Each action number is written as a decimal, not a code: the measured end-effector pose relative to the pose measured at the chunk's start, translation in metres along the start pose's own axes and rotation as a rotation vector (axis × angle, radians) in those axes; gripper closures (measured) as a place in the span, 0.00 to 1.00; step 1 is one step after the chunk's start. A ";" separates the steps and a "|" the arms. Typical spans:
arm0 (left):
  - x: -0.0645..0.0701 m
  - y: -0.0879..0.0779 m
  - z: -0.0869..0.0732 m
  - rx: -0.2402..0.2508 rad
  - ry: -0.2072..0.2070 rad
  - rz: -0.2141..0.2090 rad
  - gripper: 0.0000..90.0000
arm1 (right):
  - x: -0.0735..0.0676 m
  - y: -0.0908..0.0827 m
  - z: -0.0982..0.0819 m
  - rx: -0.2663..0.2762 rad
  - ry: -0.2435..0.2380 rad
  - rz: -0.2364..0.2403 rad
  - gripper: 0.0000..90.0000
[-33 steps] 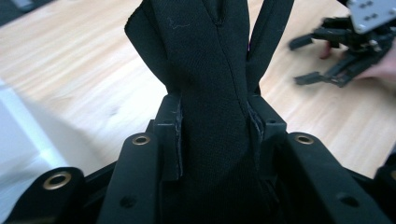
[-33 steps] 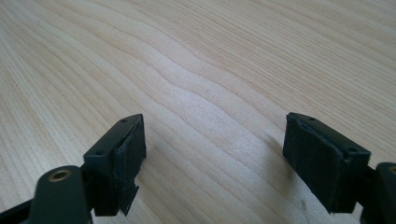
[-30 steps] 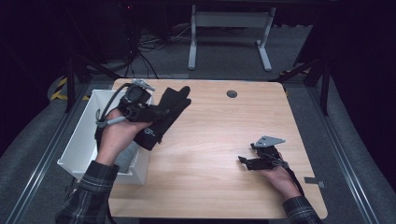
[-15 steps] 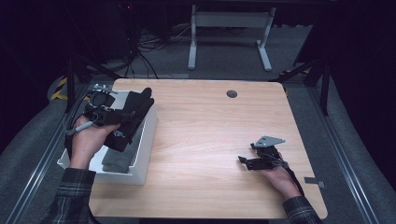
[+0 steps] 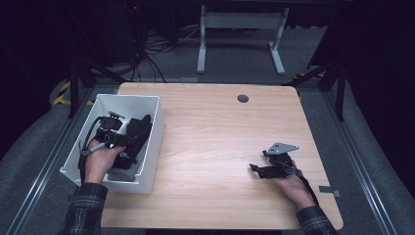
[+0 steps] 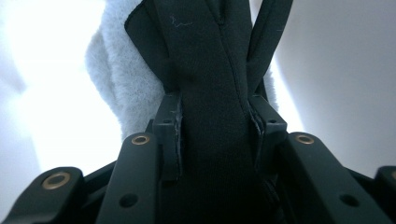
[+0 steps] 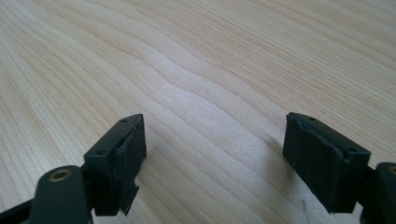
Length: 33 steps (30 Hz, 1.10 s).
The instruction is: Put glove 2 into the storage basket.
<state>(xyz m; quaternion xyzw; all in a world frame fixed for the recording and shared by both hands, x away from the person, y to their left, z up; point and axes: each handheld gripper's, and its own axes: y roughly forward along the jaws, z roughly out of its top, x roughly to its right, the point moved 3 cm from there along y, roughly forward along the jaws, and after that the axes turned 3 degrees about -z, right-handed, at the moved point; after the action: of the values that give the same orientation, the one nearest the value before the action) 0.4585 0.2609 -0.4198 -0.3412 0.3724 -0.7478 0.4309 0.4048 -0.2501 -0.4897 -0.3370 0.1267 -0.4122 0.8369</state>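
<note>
My left gripper is down inside a white bin at the table's left edge. It is shut on a black fabric item with pale grey fleece lining. In the left gripper view the black fabric is pinched between both pads, and the bin's white walls lie behind it. My right gripper rests low on the wooden table at the front right. Its jaws stand open, with bare wood between them.
A round dark grommet sits near the table's far edge. A small grey strip lies at the front right corner. Behind the table stand white desk legs and floor cables.
My left hand has carried the black fabric item leftward and down, from above the table's left part into the white bin. The right hand has not moved.
</note>
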 end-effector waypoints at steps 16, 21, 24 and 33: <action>0.011 -0.021 0.014 0.082 0.031 0.017 0.30 | 0.000 0.000 0.000 0.001 -0.002 -0.001 0.24; 0.024 -0.038 0.026 0.134 0.060 -0.003 0.28 | 0.000 0.000 0.000 0.001 -0.002 -0.002 0.24; 0.034 -0.048 0.034 0.168 0.083 -0.030 0.28 | 0.000 0.000 0.000 0.002 -0.002 -0.001 0.24; 0.086 -0.056 0.049 0.228 0.179 -0.130 0.26 | 0.000 0.000 0.000 0.000 0.000 -0.001 0.24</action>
<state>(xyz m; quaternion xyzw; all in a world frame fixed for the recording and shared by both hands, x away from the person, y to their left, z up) 0.4428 0.1905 -0.3320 -0.2457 0.2991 -0.8388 0.3828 0.4047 -0.2501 -0.4897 -0.3370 0.1268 -0.4125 0.8368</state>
